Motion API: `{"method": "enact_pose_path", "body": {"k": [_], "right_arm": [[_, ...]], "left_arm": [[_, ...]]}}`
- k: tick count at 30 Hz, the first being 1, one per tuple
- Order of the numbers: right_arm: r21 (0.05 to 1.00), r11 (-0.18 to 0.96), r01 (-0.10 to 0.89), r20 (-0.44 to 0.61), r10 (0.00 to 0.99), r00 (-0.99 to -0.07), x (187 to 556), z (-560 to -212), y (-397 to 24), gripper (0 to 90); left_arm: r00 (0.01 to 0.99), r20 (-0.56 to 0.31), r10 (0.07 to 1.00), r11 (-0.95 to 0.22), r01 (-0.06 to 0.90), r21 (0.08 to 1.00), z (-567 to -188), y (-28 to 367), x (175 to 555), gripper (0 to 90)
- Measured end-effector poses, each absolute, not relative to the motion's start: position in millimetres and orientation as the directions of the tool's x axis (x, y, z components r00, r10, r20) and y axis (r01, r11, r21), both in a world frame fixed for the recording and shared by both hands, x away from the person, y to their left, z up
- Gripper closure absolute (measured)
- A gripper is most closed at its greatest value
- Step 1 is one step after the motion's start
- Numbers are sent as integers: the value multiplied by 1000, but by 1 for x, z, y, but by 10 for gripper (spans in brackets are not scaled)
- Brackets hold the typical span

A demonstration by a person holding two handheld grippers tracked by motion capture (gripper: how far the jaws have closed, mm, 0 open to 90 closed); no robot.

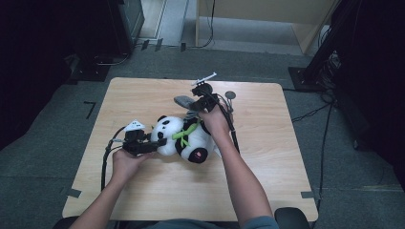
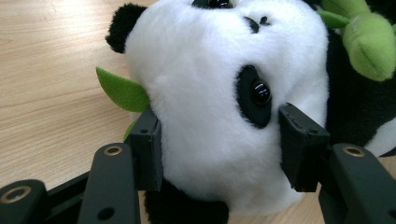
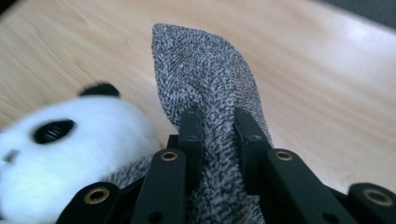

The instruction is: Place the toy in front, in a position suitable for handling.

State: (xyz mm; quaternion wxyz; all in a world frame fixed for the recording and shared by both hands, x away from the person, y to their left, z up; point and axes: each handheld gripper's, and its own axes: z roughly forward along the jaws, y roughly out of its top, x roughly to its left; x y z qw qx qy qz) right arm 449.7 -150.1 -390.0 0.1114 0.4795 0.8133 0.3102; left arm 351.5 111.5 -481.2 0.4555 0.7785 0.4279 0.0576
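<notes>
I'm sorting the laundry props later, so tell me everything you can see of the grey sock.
The grey sock is a knitted, speckled black-and-white fabric, limp and soft-looking. The right gripper has its jaws shut on the sock's middle, so the free end stands up past the pads and tapers to a rounded tip. It is lifted above the wooden table, just beyond the toy panda. Its lower part runs down between the jaws out of sight, close by the panda's head.
</notes>
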Motion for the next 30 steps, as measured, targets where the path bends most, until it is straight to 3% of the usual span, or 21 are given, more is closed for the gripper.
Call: {"method": "enact_pose_path", "body": {"k": [13,25,30], "right_arm": [[725,377,577,131,747,-652,406,-350,-123,770],[669,503,548,122,652,-748,383,-391,-71,769],[673,532,513,79,638,-766,379,-404,-68,772]], "left_arm": [[629,-312,712,-199,607,769,-480,114,353,417],[608,-307,732,-188,615,766,-477,114,353,417],[603,-317,732,-186,624,759,-480,115,354,417]]}}
